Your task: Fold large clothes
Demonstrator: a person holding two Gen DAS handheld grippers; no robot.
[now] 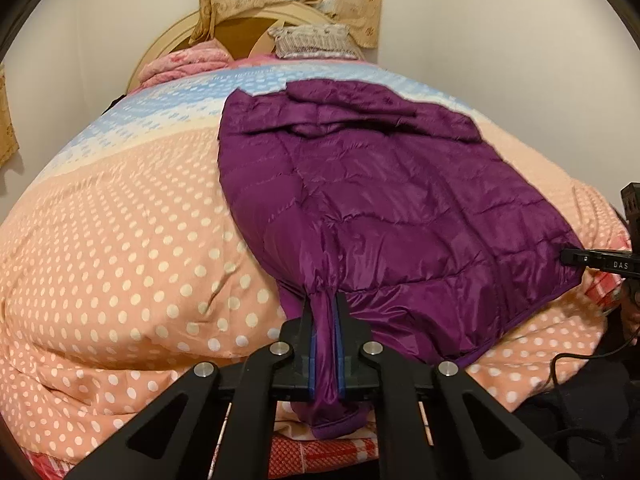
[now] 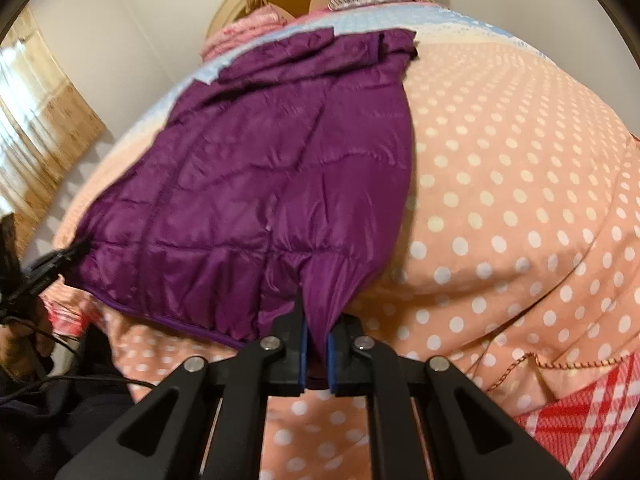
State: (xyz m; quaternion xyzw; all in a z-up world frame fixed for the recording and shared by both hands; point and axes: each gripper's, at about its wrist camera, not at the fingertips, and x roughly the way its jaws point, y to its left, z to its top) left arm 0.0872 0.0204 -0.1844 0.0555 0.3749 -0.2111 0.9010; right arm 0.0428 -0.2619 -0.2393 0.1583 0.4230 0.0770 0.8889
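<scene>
Purple jacket [image 1: 380, 200] flat on bed [image 1: 120, 220]. Left tool [image 1: 325, 308] and right tool [image 2: 316, 312] each clamped on near hem corner. Fold step starting; next needs even lift, carry hem toward collar.

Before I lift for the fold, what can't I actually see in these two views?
- Jacket underside and zipper: hidden by its own fabric, both views.
- Hem inside left hand-held gripper: covered by its fingers.
- Right hand-held gripper in left view: cut off at the edge.
- Far collar: bunched, unclear.
</scene>
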